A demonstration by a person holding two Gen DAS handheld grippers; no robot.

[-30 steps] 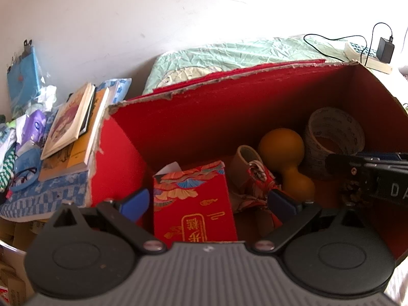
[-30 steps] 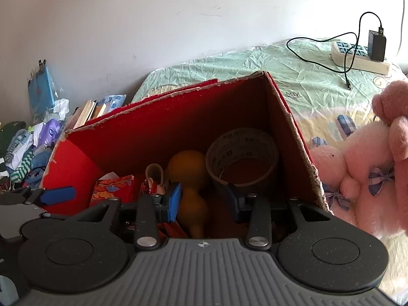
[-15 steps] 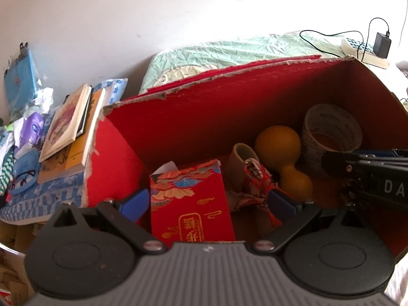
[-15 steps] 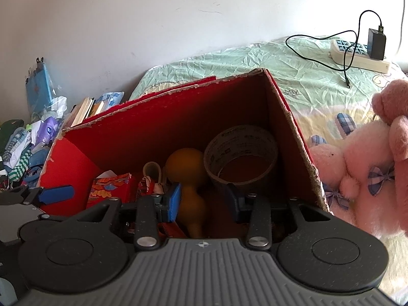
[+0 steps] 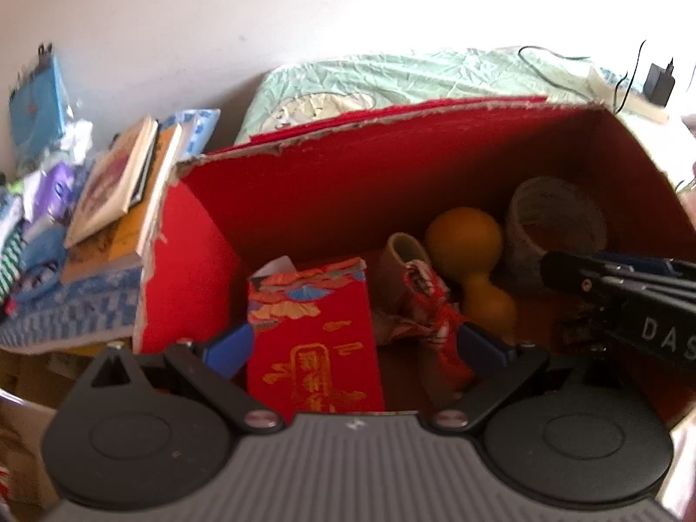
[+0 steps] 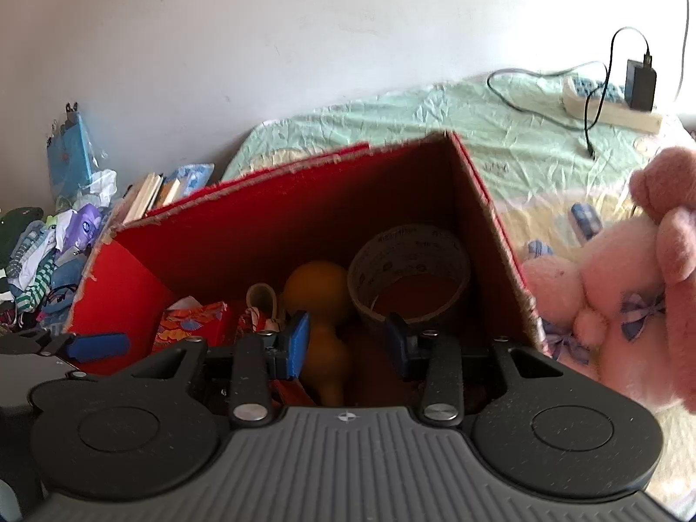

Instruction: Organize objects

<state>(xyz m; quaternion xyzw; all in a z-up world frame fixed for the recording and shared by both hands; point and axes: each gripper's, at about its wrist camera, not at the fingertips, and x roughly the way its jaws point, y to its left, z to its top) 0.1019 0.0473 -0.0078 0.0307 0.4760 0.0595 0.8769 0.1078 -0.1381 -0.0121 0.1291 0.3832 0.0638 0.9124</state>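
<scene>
While both hover over the red box (image 5: 391,182), left claw (image 5: 354,346) and right claw (image 6: 346,341) gape empty.

Your left wrist camera looked down into the red box (image 5: 330,182) from close above its near-left side. Your right wrist camera sat further right, facing the same interior (slightly higher). Both views shared the tape roll (image 6: 411,276), the orange gourd (image 5: 467,239) and the rear wall.
</scene>
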